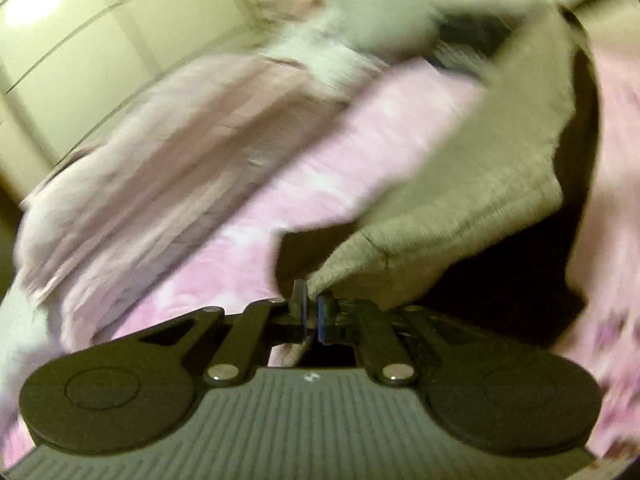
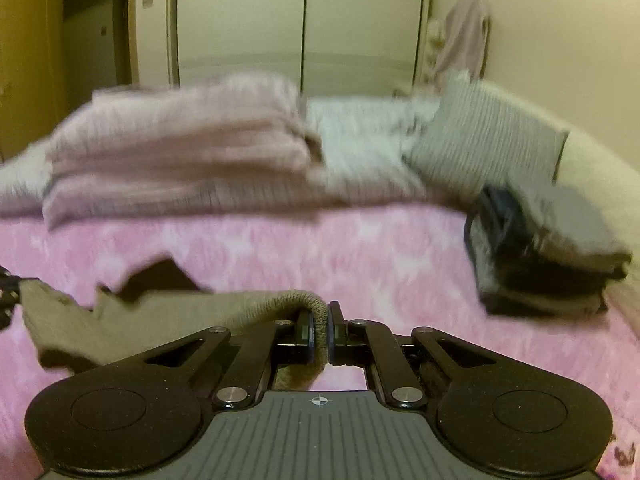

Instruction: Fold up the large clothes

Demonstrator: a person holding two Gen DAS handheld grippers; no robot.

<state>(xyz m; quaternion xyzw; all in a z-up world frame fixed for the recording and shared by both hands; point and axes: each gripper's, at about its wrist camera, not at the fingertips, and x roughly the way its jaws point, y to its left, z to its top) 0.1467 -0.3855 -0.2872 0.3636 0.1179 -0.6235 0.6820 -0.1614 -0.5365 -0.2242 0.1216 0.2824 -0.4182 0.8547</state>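
Observation:
A grey-brown knit garment (image 1: 472, 184) hangs stretched above a pink bedspread (image 1: 320, 168). My left gripper (image 1: 312, 312) is shut on one corner of its hem, and the cloth runs up and to the right, casting a dark shadow. In the right wrist view the same garment (image 2: 168, 312) stretches to the left, its ribbed edge pinched in my shut right gripper (image 2: 320, 330). The left wrist view is tilted and blurred by motion.
A folded dusty-pink blanket (image 2: 180, 148) lies at the back of the pink bedspread (image 2: 360, 248). A striped grey pillow (image 2: 484, 140) leans at the back right. A stack of folded dark and beige clothes (image 2: 548, 264) sits at the right. Pale wardrobe doors (image 2: 300, 20) stand behind.

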